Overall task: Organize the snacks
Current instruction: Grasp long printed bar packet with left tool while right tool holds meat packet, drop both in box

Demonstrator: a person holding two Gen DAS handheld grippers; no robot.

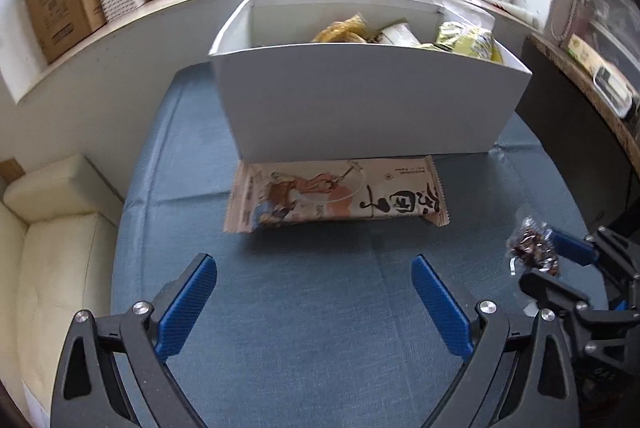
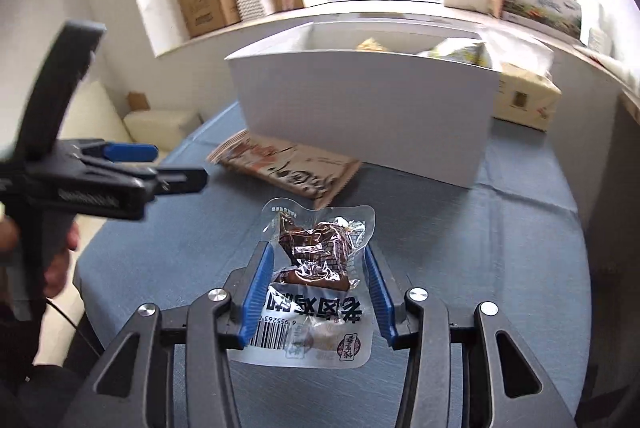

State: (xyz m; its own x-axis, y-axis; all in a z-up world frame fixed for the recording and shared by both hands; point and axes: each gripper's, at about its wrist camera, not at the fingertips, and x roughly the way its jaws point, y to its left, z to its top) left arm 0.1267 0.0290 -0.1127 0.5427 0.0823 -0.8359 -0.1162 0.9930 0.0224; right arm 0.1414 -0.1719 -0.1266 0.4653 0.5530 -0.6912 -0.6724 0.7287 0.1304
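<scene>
A white box (image 1: 372, 100) stands on the blue tablecloth and holds several snack packs (image 1: 464, 38). A beige illustrated snack pack (image 1: 336, 194) lies flat against the box's front wall; it also shows in the right wrist view (image 2: 288, 170). My left gripper (image 1: 314, 268) is open and empty, just short of that pack. My right gripper (image 2: 318, 252) is shut on a clear vacuum pack of dark braised meat (image 2: 316, 260), held above the cloth. That pack also shows in the left wrist view (image 1: 532, 248).
Blue cloth (image 1: 304, 328) covers the table. A cream sofa (image 1: 52, 240) is at left. Cardboard boxes (image 1: 56, 0) line the window sill behind. A tan carton (image 2: 524, 96) sits right of the white box (image 2: 360, 108). A dark cabinet (image 1: 576, 132) stands right.
</scene>
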